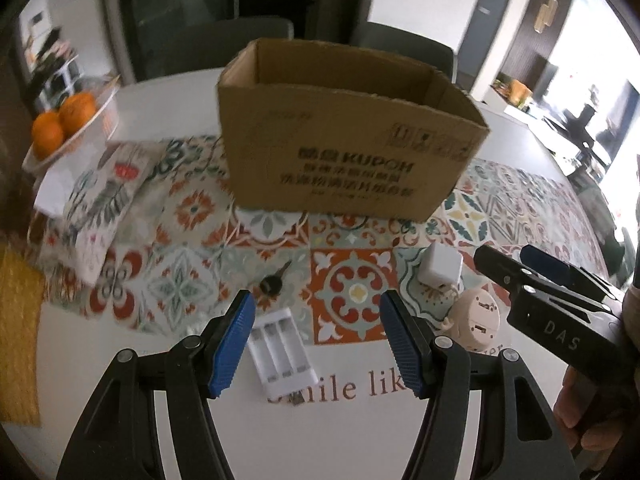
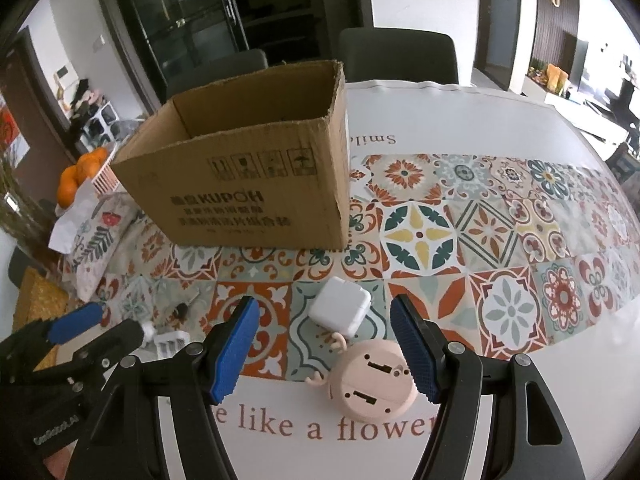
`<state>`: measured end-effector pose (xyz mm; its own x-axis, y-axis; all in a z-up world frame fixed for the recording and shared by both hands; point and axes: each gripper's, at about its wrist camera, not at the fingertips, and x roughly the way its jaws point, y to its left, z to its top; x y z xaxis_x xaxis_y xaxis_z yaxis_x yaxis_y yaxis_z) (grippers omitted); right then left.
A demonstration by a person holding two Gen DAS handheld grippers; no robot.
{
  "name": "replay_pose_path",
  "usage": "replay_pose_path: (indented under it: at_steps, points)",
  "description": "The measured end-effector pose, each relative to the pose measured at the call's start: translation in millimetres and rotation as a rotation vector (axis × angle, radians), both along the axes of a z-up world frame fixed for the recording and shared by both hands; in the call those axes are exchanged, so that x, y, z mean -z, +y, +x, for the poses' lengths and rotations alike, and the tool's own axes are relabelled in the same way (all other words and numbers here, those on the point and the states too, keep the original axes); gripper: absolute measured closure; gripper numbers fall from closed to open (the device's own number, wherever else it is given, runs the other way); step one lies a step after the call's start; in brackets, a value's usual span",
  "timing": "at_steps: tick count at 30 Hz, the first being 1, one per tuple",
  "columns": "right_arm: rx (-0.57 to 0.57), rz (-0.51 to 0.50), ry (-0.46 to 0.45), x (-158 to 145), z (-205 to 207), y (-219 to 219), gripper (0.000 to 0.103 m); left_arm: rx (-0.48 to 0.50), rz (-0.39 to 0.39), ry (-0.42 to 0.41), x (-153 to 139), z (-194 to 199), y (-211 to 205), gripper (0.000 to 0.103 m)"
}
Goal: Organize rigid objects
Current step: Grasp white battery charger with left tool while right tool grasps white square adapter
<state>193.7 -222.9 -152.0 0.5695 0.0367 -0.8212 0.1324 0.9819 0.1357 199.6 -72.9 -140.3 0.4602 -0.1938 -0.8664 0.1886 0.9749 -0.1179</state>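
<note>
The left gripper (image 1: 318, 344) hangs above the table with its blue-padded jaws spread wide and nothing between the pads. Just below and between them lies a white battery holder (image 1: 281, 354), flat on the table, slots up; its long axis runs away from the gripper, leaning a little to the left at the far end. Ahead of the left pad, on the tiled mat (image 1: 352, 292), a small dark key (image 1: 274, 281) lies with its round head toward the gripper and its shank pointing ahead and to the right.

The right gripper (image 2: 324, 348) is also wide open and empty-handed. Between its jaws, nearer the right pad, sits a round pink plug adapter (image 2: 370, 380), flat face up, its two slots running roughly crosswise to the fingers. Just ahead of it — touching or nearly so, I cannot tell which — a white charger cube (image 2: 340, 308) rests tilted, with one corner pointing away from the gripper.

Well ahead of both grippers stands a cardboard box (image 2: 248, 196), open at the top, printed side facing them; its long axis lies crosswise — its nearest corner falls ahead of the right gripper's gap. Far to the left, oranges (image 1: 64, 120) sit in a white bowl (image 1: 100, 114), with a patterned cloth pouch (image 1: 102, 200) beside it.
</note>
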Motion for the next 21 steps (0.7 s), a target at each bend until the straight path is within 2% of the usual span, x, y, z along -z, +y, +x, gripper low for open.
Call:
replay_pose_path:
  at_steps: [5, 9, 14, 21]
  points:
    - [-0.02, 0.008, 0.022, 9.3, 4.1, -0.5, 0.034, -0.126, -0.005, 0.019, 9.4, -15.0, 8.3, 0.039]
    - [-0.044, 0.011, 0.035, 17.1, 7.4, -0.2, 0.034, -0.189, -0.007, 0.027, 18.8, -25.2, 10.6, 0.039]
    - [-0.077, -0.01, 0.039, 26.4, 9.9, 3.0, 0.034, -0.242, 0.017, 0.008, 30.1, -35.7, 13.5, 0.039]
    - [-0.09, -0.035, 0.041, 35.1, 8.9, 5.9, 0.034, -0.289, 0.022, 0.04, 50.1, -39.1, 16.5, 0.039]
